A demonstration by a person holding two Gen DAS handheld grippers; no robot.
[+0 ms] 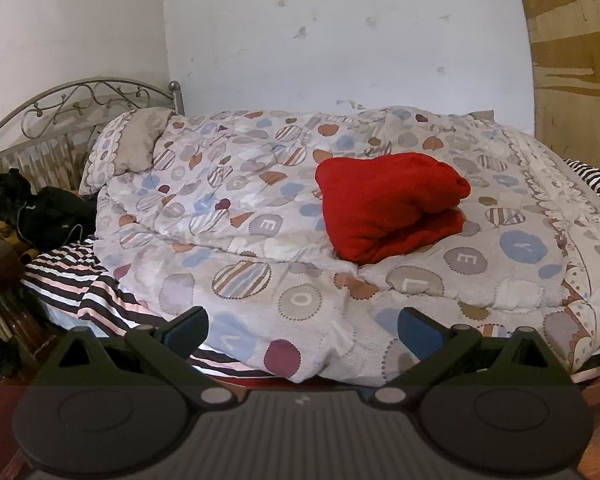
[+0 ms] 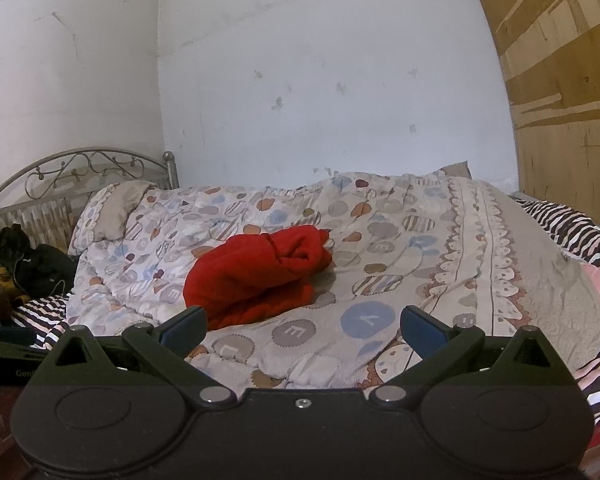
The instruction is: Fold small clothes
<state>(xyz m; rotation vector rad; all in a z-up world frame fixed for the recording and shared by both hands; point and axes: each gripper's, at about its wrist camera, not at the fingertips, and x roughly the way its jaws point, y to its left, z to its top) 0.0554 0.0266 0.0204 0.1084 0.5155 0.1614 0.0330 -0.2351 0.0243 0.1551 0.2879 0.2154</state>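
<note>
A red garment (image 1: pixel 388 206) lies folded in a thick bundle on the patterned quilt (image 1: pixel 260 240), right of the bed's middle. It also shows in the right wrist view (image 2: pixel 256 276), a little left of centre. My left gripper (image 1: pixel 302 332) is open and empty, held back over the near edge of the bed, well short of the garment. My right gripper (image 2: pixel 302 330) is open and empty, also near the front edge, with the garment just beyond its left finger (image 2: pixel 184 328).
A pillow (image 1: pixel 128 148) and a metal headboard (image 1: pixel 80 100) are at the left. Dark clothes (image 1: pixel 44 212) are piled at the far left beside the bed. A striped sheet (image 2: pixel 572 232) shows at the right under the quilt. A white wall stands behind, and a wooden board (image 2: pixel 560 80) at right.
</note>
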